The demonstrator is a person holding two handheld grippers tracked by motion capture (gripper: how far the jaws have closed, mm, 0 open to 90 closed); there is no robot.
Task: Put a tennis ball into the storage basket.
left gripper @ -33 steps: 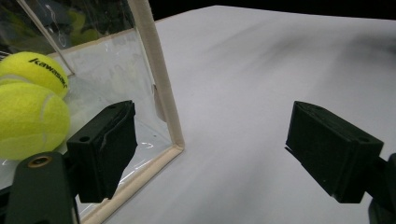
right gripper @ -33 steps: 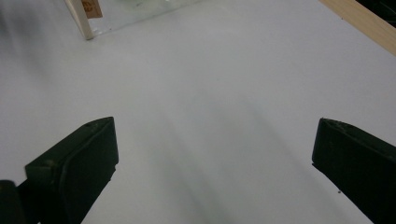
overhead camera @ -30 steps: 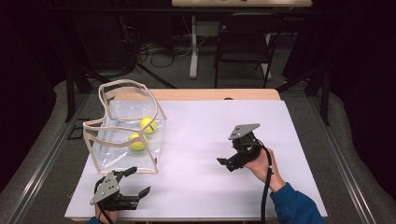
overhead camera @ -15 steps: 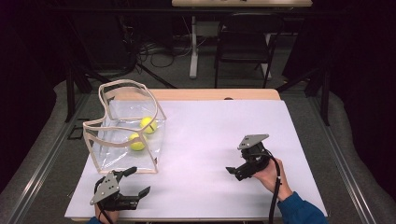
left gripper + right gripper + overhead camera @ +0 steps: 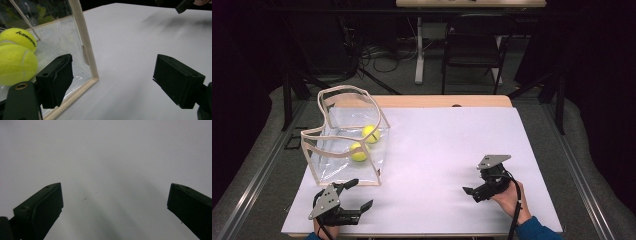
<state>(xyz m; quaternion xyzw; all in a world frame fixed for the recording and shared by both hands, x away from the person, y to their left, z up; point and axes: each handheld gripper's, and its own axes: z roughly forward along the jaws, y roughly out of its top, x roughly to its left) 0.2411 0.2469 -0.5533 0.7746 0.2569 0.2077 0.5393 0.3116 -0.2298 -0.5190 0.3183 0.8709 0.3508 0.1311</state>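
A clear plastic bag [image 5: 332, 160] with beige trim stands open at the table's left, and two yellow tennis balls [image 5: 370, 133] [image 5: 358, 152] lie inside it. My left gripper [image 5: 362, 192] rests near the front edge just below the bag's front corner. It is open and holds nothing. In the left gripper view the bag's trimmed corner [image 5: 83, 45] sits between the jaws, closer to the left one, with the balls [image 5: 15, 63] behind the film. My right gripper [image 5: 472, 187] hovers low over bare table at the front right, open and holding nothing [image 5: 115, 202].
The white tabletop [image 5: 442, 145] stretches between the two grippers. A wooden strip [image 5: 437, 101] runs along the far edge. Beyond it are a chair [image 5: 472, 45], table legs and floor cables. The right gripper's tip [image 5: 185, 5] appears far off in the left gripper view.
My right gripper has moved back toward the near edge and a little to the right, dropping closer to the table. The left gripper and the bag have stayed still.
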